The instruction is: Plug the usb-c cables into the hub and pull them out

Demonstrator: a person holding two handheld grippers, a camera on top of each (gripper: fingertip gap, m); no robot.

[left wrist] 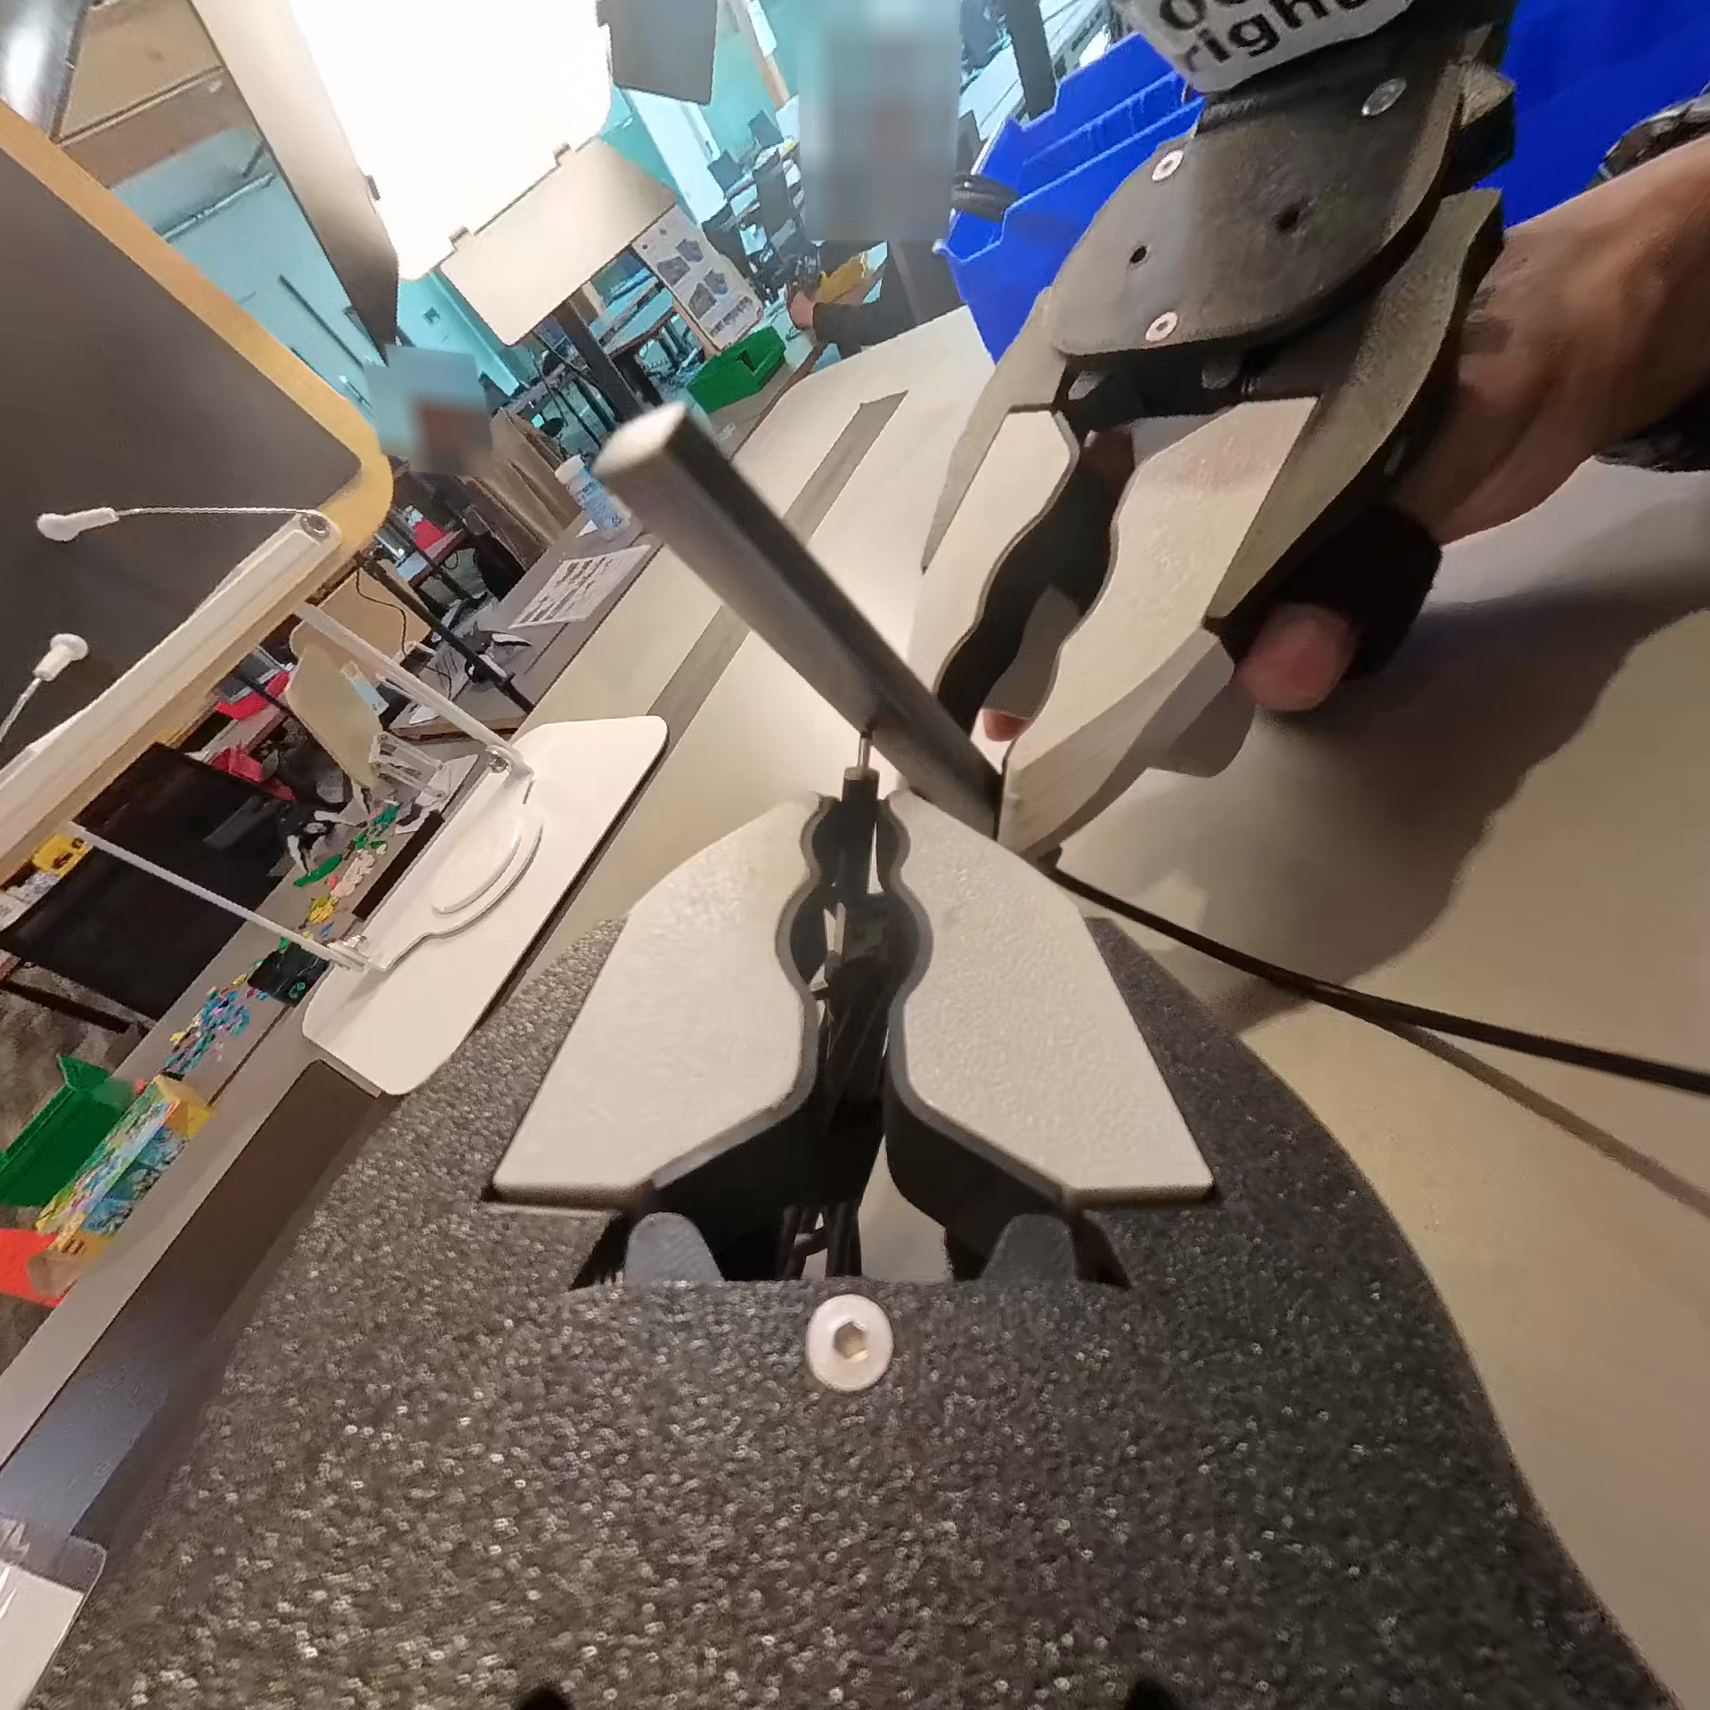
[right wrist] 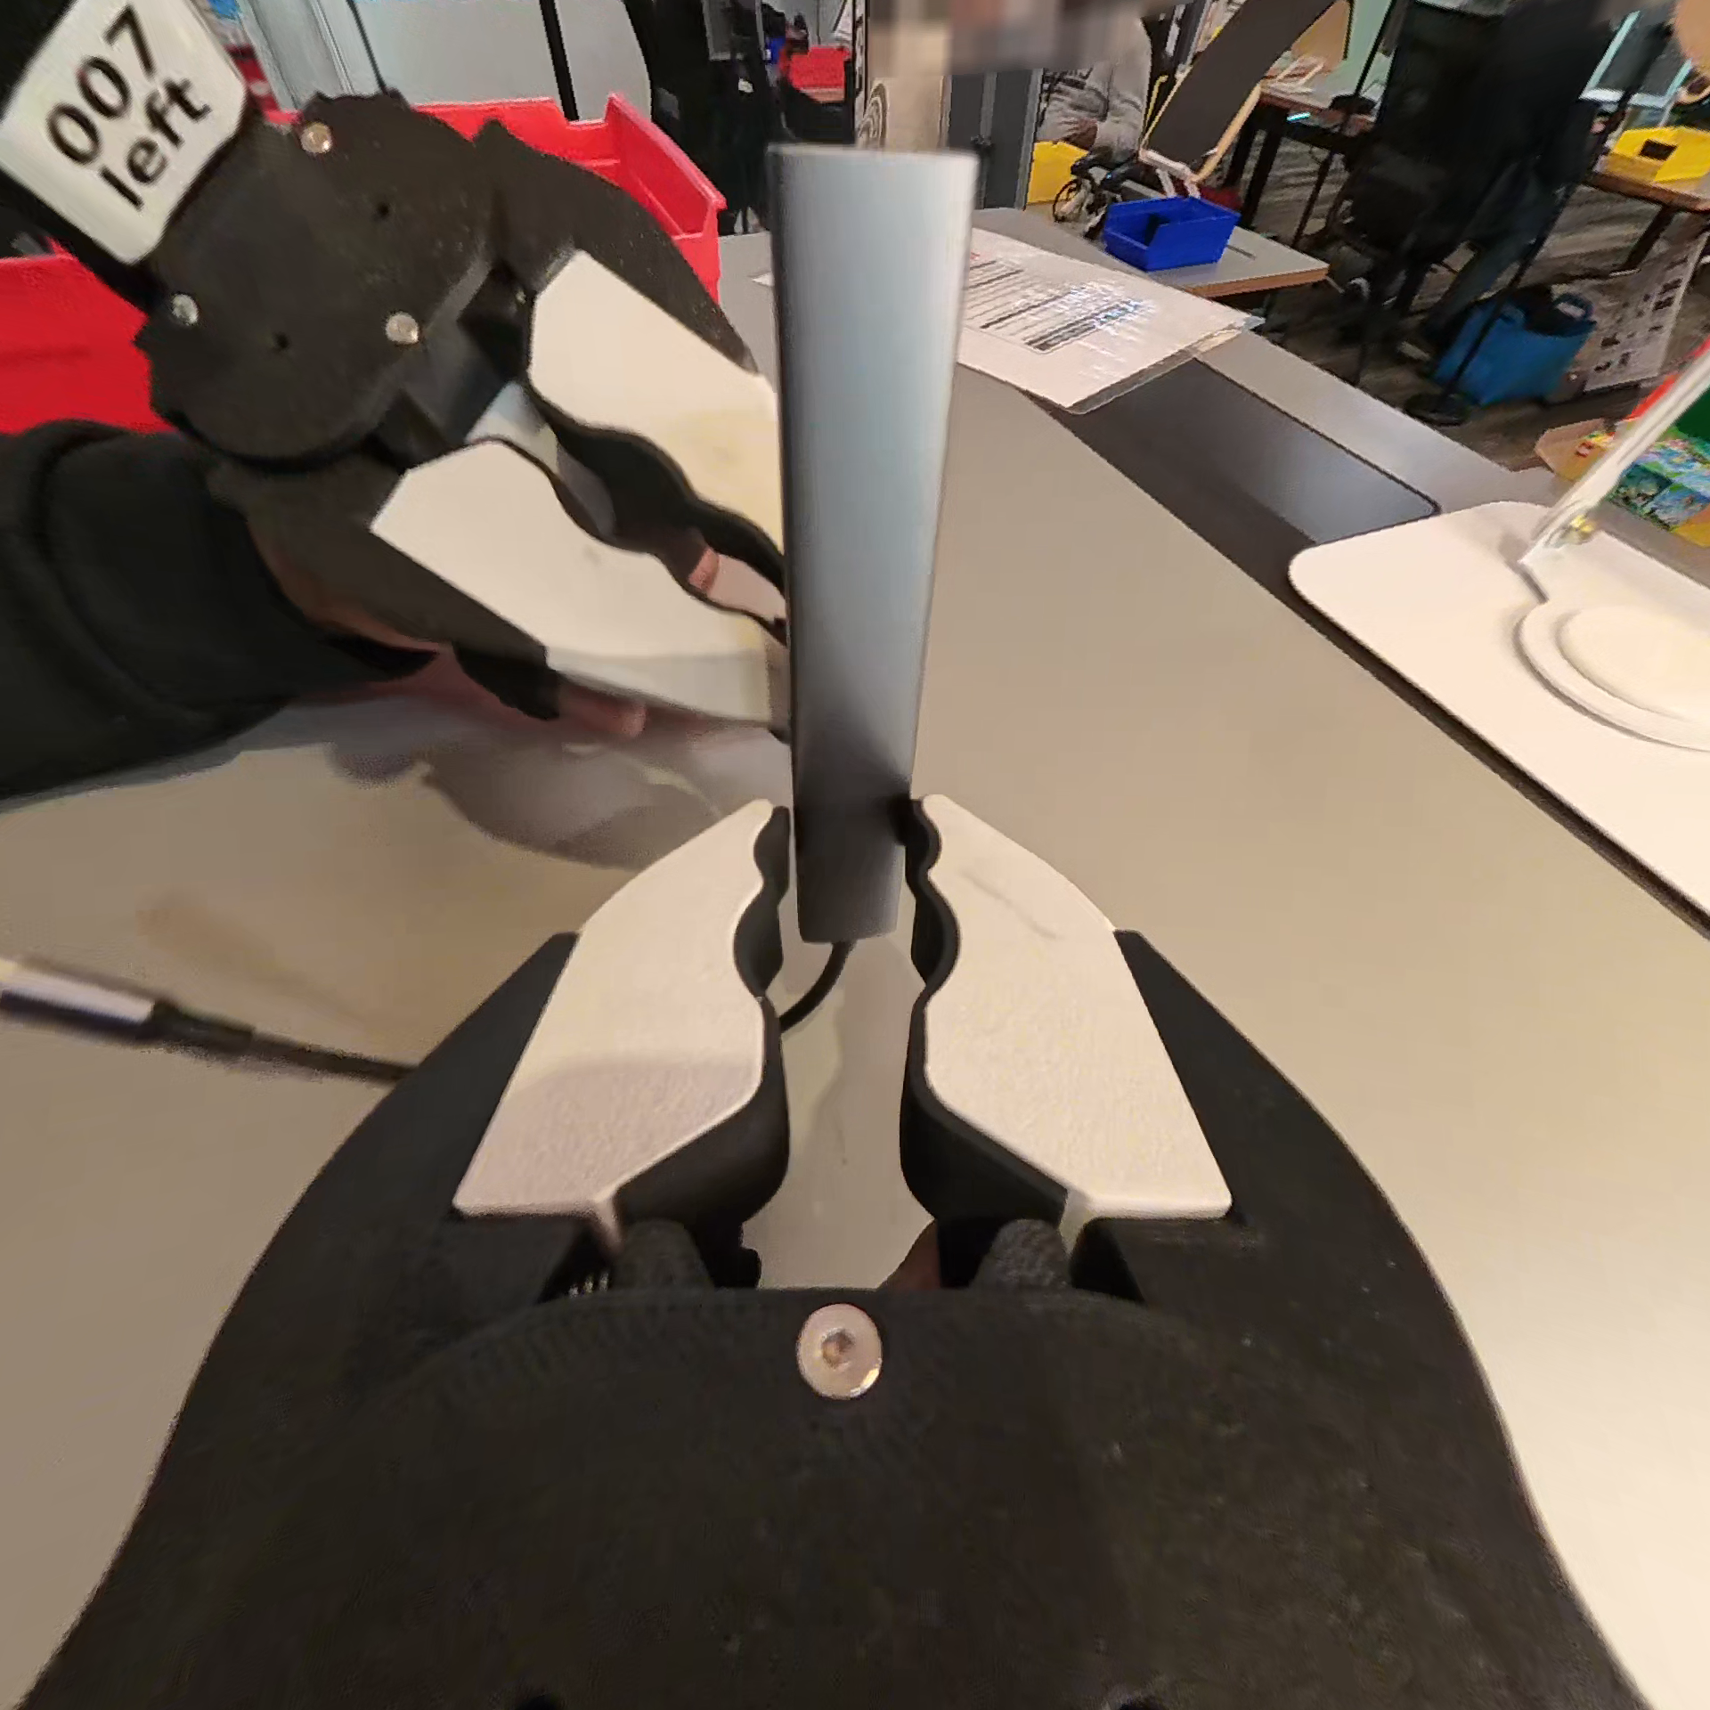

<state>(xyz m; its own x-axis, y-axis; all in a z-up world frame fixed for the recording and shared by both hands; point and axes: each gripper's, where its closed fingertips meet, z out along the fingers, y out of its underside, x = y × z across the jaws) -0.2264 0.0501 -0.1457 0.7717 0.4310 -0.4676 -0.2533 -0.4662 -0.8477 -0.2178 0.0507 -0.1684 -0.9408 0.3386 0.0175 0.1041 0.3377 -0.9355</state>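
The hub (right wrist: pixel 861 481) is a slim grey bar held up above the table. My right gripper (right wrist: pixel 847 814) is shut on its lower end. In the left wrist view the hub (left wrist: pixel 786 592) slants up and to the left, with the right gripper (left wrist: pixel 1004 814) clamped at its bottom. My left gripper (left wrist: pixel 856 805) is shut on a black USB-C plug (left wrist: pixel 859 786), whose metal tip meets the hub's side edge. In the right wrist view the left gripper (right wrist: pixel 773 638) presses against the hub's left side. The hub's own black cable (left wrist: pixel 1388 1009) trails across the table.
A white stand base (right wrist: pixel 1443 601) lies on the grey table (right wrist: pixel 1157 833) to the right; it shows in the left wrist view (left wrist: pixel 444 972). A laminated sheet (right wrist: pixel 1092 315) lies farther back. A red bin (right wrist: pixel 65 333) stands behind the left gripper. A loose metal connector (right wrist: pixel 74 1004) lies at the left. The tips of both grippers are at nearly the same place.
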